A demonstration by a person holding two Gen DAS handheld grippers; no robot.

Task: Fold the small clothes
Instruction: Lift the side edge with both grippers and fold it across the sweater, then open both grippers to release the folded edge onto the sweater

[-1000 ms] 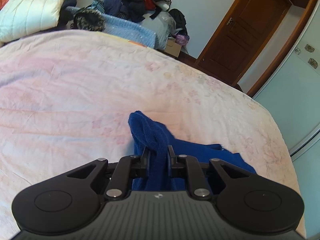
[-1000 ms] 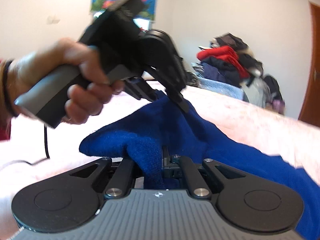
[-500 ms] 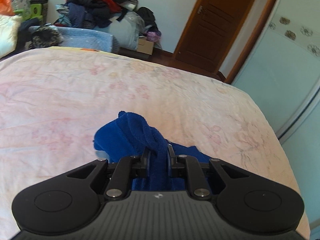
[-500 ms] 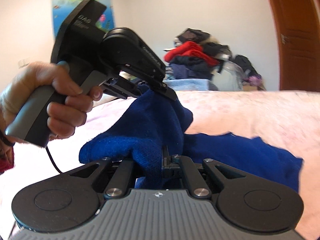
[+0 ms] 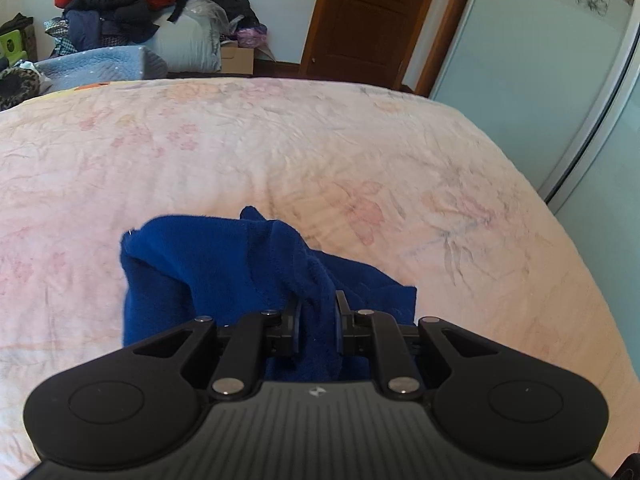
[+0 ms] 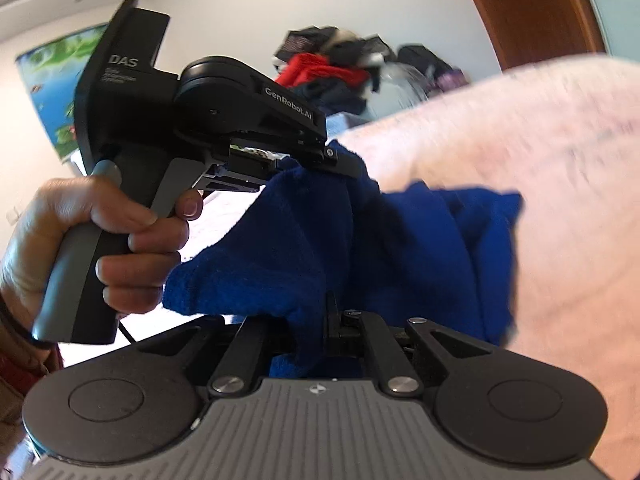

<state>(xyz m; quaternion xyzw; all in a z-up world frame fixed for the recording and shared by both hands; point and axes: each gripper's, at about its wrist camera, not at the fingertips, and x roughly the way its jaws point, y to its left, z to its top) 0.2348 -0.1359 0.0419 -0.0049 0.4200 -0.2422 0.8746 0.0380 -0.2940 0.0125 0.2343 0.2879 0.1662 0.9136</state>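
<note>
A dark blue knitted garment (image 5: 224, 268) hangs bunched over the pink floral bedspread (image 5: 320, 148). My left gripper (image 5: 317, 312) is shut on a fold of it and holds it off the bed. My right gripper (image 6: 316, 316) is shut on another edge of the same garment (image 6: 360, 240). In the right wrist view the left gripper (image 6: 340, 164) shows from the side, gripped by a hand, with cloth pinched at its tips. The cloth hangs slack between the two grippers, and part of it trails to the right.
A pile of red and dark clothes (image 5: 120, 4) sits beyond the bed's far edge. A brown wooden door (image 5: 372, 16) and a pale sliding wardrobe (image 5: 540, 72) stand on the right. The bedspread (image 6: 540, 160) fills the right of the right wrist view.
Both grippers have swung round with the garment; the door and wardrobe have come into the left view. The garment has gathered closer between the grippers. Both stay shut on it.
</note>
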